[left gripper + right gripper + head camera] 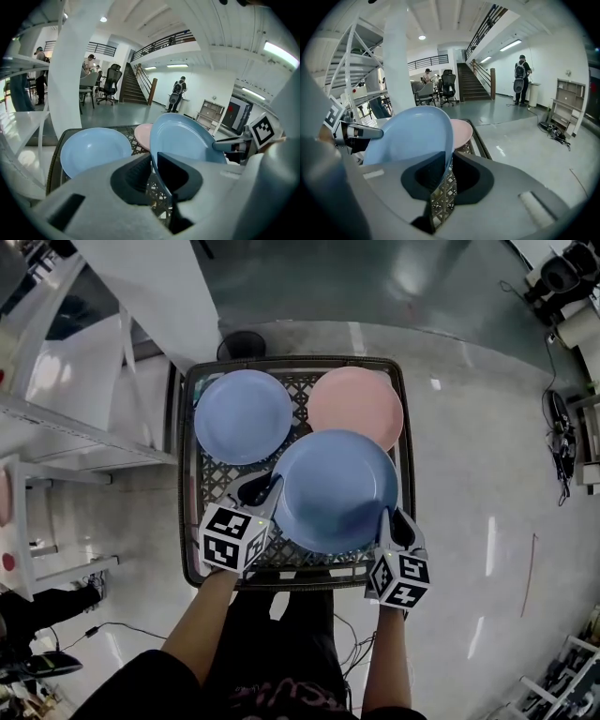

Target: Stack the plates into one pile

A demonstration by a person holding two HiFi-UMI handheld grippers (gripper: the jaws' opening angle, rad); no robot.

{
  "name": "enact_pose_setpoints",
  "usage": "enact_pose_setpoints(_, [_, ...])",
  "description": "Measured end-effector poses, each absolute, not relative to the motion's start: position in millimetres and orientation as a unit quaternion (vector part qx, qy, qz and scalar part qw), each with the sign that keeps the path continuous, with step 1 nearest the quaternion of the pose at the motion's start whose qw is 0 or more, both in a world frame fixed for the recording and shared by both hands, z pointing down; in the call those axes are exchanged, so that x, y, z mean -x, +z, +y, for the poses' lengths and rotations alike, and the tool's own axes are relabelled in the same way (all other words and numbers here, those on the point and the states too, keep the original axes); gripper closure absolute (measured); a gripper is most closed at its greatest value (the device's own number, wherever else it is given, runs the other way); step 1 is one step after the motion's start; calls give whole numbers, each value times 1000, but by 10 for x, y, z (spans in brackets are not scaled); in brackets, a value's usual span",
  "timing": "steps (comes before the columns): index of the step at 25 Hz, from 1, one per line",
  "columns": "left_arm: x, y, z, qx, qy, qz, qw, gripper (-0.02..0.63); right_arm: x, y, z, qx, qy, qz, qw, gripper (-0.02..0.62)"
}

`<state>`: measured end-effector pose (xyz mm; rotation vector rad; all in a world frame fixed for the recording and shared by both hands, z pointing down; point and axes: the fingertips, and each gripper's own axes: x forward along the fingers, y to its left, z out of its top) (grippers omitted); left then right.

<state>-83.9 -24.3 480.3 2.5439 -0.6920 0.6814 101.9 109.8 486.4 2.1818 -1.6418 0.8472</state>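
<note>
A large blue plate [336,488] is held at the near half of a dark lattice tabletop [185,456], gripped at opposite edges by both tools. The left tool [262,488] is narrowly closed on the plate's left rim, and in the left gripper view the thin rim is seen running between the pads of that tool [154,161]. The right tool [389,517] is clamped the same way on the right rim, which is seen pinched between its pads in the right gripper view [449,164], with the lattice visible beneath. Both forearms are extended forward from the bottom of the head view, the left forearm [202,624] angled slightly inward and the right forearm [384,662] almost straight, and both tools are pointed forward and down. A second blue plate [242,415] is set at the far left of the tabletop and a pink plate [361,399] at the far right; in the head view the near edges of both are overlapped by the held plate.
</note>
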Motion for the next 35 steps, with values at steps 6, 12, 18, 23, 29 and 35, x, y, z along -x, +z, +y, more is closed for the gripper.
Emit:
enact_pose_setpoints(6, [522,4830,-399,-904,248,-275,213,569,-1394,4949,855,-735,304,-589,142,534])
enact_pose_setpoints(12, [174,4892,-629,-896,250,-297,216,571,-1787,5023,567,-718,310,-606,145,534])
enact_pose_setpoints(18, [-83,4914,-1004,-892,250,-313,210,574,-2053,5074,173,-705,312,-620,147,531])
enact_pose_setpoints(23, [-271,4930,-1295,-892,253,-318,199,577,-2209,5164,-86,-699,313,-625,148,525])
enact_pose_setpoints(29, [-467,5064,-1505,-889,261,-320,199,578,-2406,5268,-290,-698,318,-623,151,525])
enact_pose_setpoints(35, [-599,5231,-1731,-885,269,-322,203,578,-2537,5418,-512,-694,326,-623,154,525])
